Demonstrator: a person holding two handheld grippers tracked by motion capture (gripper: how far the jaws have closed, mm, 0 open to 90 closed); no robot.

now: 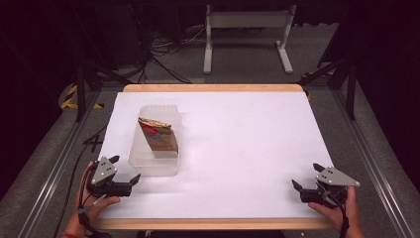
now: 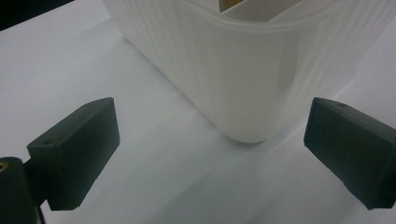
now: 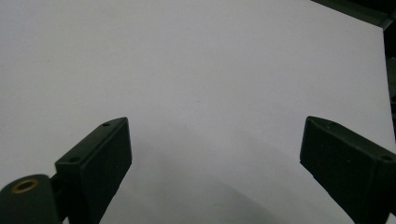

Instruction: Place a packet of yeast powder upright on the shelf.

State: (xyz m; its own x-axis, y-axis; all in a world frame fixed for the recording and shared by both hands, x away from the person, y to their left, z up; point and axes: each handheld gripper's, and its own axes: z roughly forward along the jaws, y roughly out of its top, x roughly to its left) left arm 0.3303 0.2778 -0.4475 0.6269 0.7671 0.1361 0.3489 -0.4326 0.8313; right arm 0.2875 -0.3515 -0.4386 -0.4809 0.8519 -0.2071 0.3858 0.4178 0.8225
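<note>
Translucent plastic container (image 1: 154, 144) holding a brown snack packet (image 1: 158, 135), on white surface (image 1: 237, 148); left claw (image 1: 125, 171) wide open just beside it, right claw (image 1: 305, 177) wide open, empty, well apart.

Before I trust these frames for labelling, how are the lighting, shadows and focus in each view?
High view: white table cover brightly lit, surroundings dark, translucent container and brown packet slightly soft. Left gripper view: container wall sharp enough to show ribbing, left tool blurred, faint shadow beneath. Right gripper view: even light, a soft shadow between the right tool tips.
</note>
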